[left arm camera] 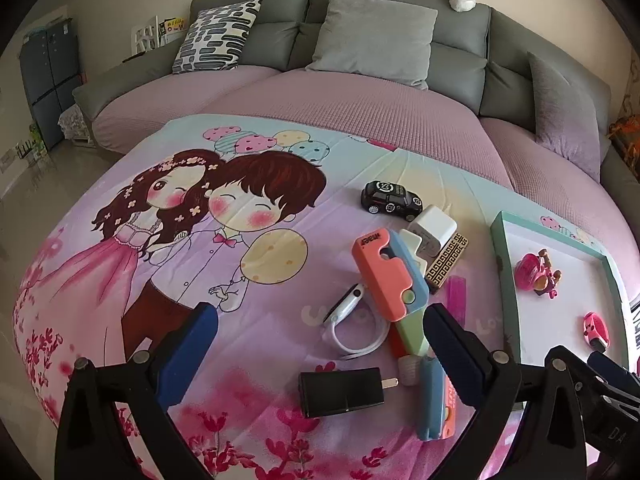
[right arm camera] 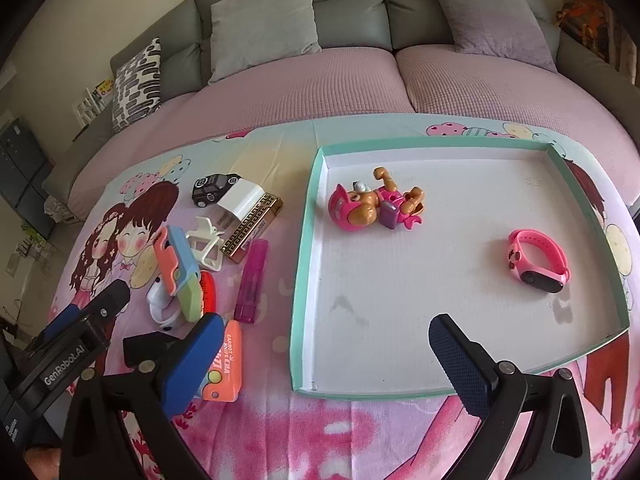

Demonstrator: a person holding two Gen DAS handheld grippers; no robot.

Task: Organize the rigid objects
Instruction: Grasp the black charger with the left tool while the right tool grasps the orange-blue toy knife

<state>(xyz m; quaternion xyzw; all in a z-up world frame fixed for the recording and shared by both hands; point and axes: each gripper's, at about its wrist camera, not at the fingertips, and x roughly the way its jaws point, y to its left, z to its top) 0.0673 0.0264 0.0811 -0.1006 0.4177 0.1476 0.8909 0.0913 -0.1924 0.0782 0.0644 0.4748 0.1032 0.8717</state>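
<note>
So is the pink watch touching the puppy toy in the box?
Apart. The right wrist view shows the pink watch lying well to the right of the puppy toy, with bare white floor of the box between them.

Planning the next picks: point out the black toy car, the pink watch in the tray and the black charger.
black toy car (left arm camera: 391, 197): left wrist view, on its roof.
pink watch (right arm camera: 540, 261): right wrist view, on its strap beside the dark face.
black charger (left arm camera: 340, 392): left wrist view, on its body.
</note>
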